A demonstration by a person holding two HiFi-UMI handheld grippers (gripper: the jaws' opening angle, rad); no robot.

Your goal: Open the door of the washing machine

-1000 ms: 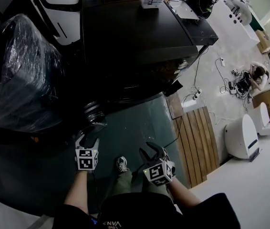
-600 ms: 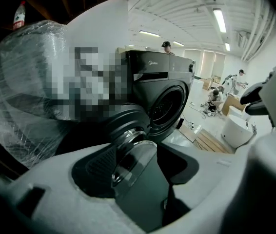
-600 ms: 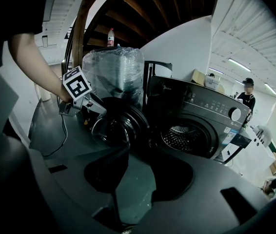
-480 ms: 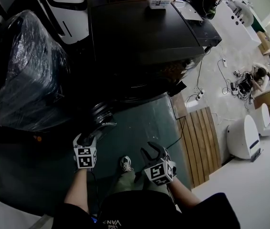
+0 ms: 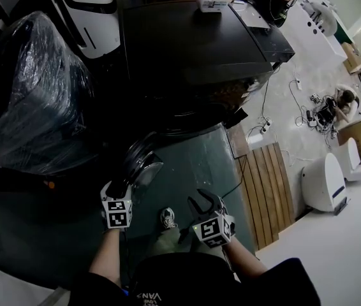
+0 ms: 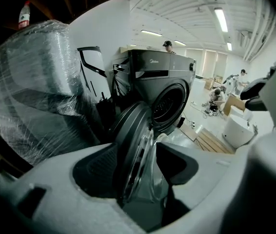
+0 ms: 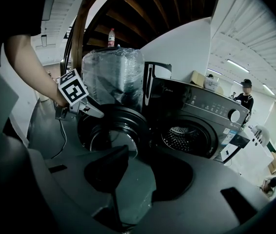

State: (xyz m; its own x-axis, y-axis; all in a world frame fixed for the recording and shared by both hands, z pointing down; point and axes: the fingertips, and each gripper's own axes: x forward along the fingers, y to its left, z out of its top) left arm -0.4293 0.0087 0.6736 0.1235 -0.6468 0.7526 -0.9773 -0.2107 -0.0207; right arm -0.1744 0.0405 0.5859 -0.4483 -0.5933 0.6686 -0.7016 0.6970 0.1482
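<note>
While the fingers of the left gripper (image 6: 142, 160) seem clamped edge-on over the rim of the door (image 6: 130, 126), that door stands swung well out from the washing machine (image 5: 193, 43), whose drum mouth (image 7: 184, 136) gapes at one o'clock beyond it. At three o'clock from the left, the right gripper (image 7: 143, 172) hangs with fingers apart, only green floor (image 5: 187, 164) between them.

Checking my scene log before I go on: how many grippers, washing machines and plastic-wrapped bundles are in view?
Grippers: 2 (left gripper shut on the door, right gripper open)
Washing machine: 1
Plastic-wrapped bundle: 1
Total: 4
</note>
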